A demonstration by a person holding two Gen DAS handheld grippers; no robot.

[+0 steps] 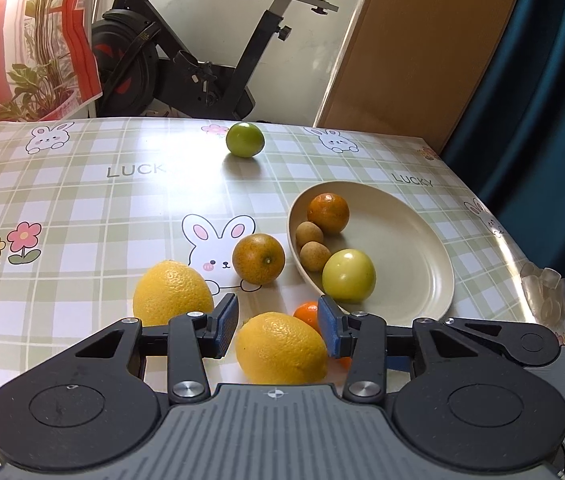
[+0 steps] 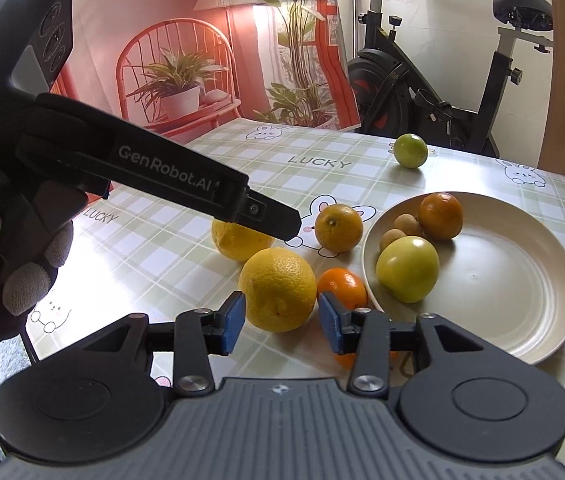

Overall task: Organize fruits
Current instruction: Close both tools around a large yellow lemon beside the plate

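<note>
In the left wrist view, the left gripper (image 1: 278, 326) has its jaws apart, and a big yellow bumpy lemon (image 1: 282, 348) shows between the blue pads. No pad seems to press on it, so nothing is held. A second yellow lemon (image 1: 172, 296) lies just to its left, and a small bright orange (image 1: 308, 314) peeks out on its right. The cream oval plate (image 1: 402, 268) sits toward the right edge of the checked rabbit table (image 1: 82, 208). It already holds a dark orange (image 1: 328, 213), two little brown round fruits (image 1: 309, 236) and a yellow-green round fruit (image 1: 348, 276). An orange with green patches (image 1: 258, 253) waits just left of the plate, and a green round fruit (image 1: 245, 139) sits alone near the far edge. In the right wrist view, the right gripper (image 2: 280, 320) is also open and empty, with the same big lemon (image 2: 278, 290) showing between its pads. The left gripper (image 2: 282, 226), held by a gloved hand (image 2: 22, 260), hangs over the second lemon (image 2: 238, 240). Both grippers seem aimed at one lemon, so only one should take it. The lemon is fat and round, so the pads should close on its middle. The small orange (image 2: 342, 288) is in the way and could roll, and the plate (image 2: 482, 272) has free room on its right.
</note>
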